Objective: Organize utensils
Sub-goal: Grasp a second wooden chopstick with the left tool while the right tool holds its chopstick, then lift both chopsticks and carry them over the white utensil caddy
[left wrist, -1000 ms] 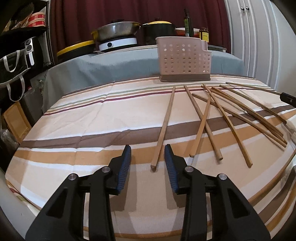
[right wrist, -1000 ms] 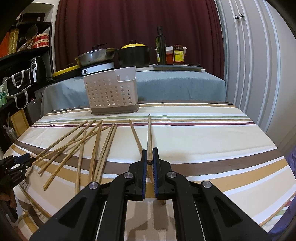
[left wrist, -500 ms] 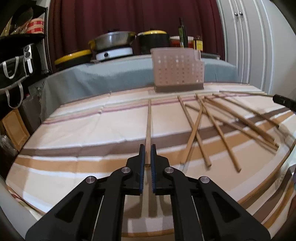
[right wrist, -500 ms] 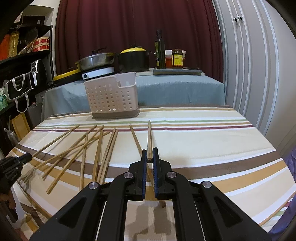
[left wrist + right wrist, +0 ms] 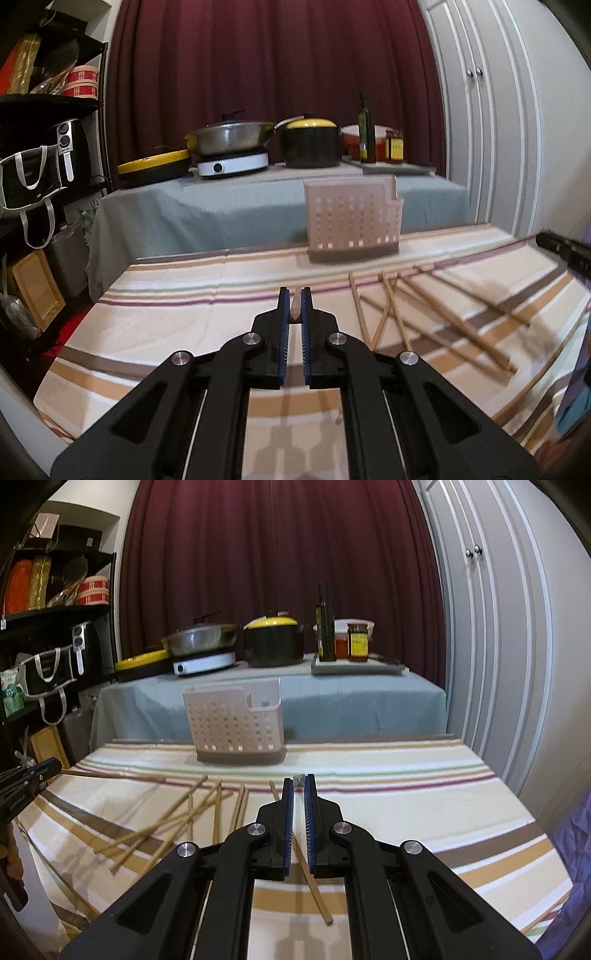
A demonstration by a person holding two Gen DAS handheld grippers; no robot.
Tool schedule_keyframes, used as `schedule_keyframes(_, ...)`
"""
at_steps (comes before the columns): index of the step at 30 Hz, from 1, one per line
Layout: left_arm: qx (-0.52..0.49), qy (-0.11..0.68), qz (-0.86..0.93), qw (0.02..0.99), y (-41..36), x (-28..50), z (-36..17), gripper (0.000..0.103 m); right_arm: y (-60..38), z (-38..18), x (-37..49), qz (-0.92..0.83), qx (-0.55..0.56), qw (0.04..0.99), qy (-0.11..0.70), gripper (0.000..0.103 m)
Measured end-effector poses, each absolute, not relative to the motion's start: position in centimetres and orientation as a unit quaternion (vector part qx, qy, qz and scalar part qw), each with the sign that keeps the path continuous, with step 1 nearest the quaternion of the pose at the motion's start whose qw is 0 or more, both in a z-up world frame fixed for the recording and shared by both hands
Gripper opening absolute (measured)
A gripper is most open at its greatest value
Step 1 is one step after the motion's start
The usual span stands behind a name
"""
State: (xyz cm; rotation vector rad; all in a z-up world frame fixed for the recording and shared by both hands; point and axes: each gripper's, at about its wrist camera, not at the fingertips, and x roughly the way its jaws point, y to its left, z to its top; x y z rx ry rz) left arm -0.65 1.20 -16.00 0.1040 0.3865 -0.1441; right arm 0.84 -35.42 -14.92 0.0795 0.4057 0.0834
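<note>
The worktop [image 5: 406, 805] wears a cloth striped in cream, tan and brown, with thin green and maroon lines toward its far edge; a perforated pale utensil caddy [image 5: 236, 725] stands upright on that far side; loose wooden chopsticks [image 5: 192, 816] lie scattered and crossing one another on the cloth nearer the front, left of centre in the right wrist view; one more chopstick [image 5: 314, 886] lies apart from that heap.

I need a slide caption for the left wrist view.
Left gripper clamps one chopstick, facing the perforated holder.
</note>
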Motion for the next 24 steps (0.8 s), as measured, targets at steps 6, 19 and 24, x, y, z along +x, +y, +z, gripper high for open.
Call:
schedule_keyframes(6, 0.033, 0.19, -0.077, 0.978, 2.0, 0.5, -13.2, 0.006, -35.3, -12.7, 1.1, 0.042, 0.038, 0.983, 0.176, 0.007)
schedule_keyframes(19, 0.029, 0.218, -0.075, 0.973, 2.6, 5.5, -11.3, 0.006, -35.4, -10.3, 4.5, 0.049, 0.042, 0.985, 0.157, 0.007)
schedule_keyframes(24, 0.015, 0.228, -0.078, 0.971, 2.9, 7.5, -10.9, 0.006, -35.3, -9.8, 6.1, 0.049, 0.041, 0.986, 0.156, 0.007)
